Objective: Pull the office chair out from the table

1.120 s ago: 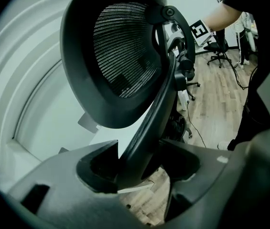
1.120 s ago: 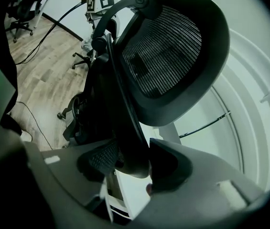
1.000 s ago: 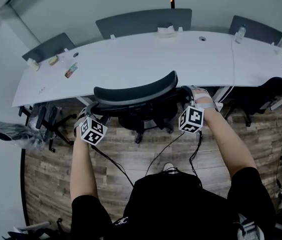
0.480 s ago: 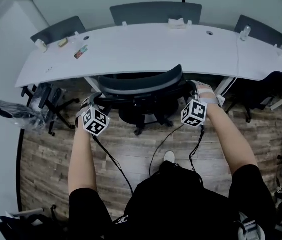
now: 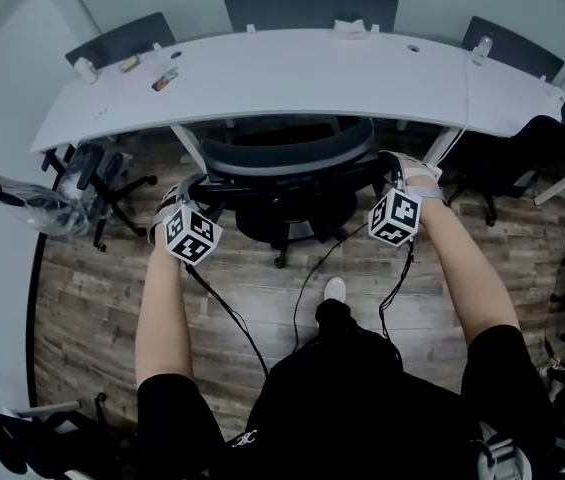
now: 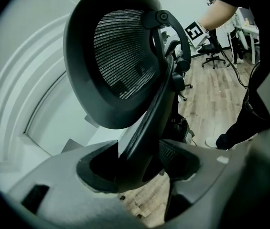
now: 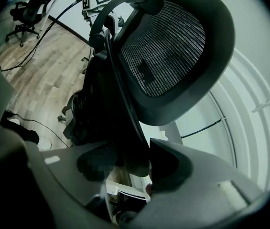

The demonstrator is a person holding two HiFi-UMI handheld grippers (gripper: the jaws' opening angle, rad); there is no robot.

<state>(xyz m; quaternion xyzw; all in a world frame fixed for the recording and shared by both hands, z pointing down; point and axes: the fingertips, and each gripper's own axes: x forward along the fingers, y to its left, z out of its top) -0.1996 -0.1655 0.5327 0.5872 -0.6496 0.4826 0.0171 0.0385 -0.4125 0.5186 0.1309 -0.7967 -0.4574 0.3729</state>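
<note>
Nearest, the person's bare forearms reach forward over the wooden floor, and black cables trail back from both tools. The left gripper is clamped on the dark side strut of the office chair; the strut runs straight between its two jaws, which stand fairly wide with their pads against it. The right gripper grips the matching strut on the chair's other side in the same way. In both gripper views the mesh backrest rises above the jaws. The chair stands at the middle of the table's near edge, its backrest just clear of that edge and its base on the floor below. The white curved table carries small items near its left end, a tissue box at its far edge and a bottle toward its right end. Other dark chairs stand behind the far edge, and one wrapped in plastic sits off the left end.
</note>
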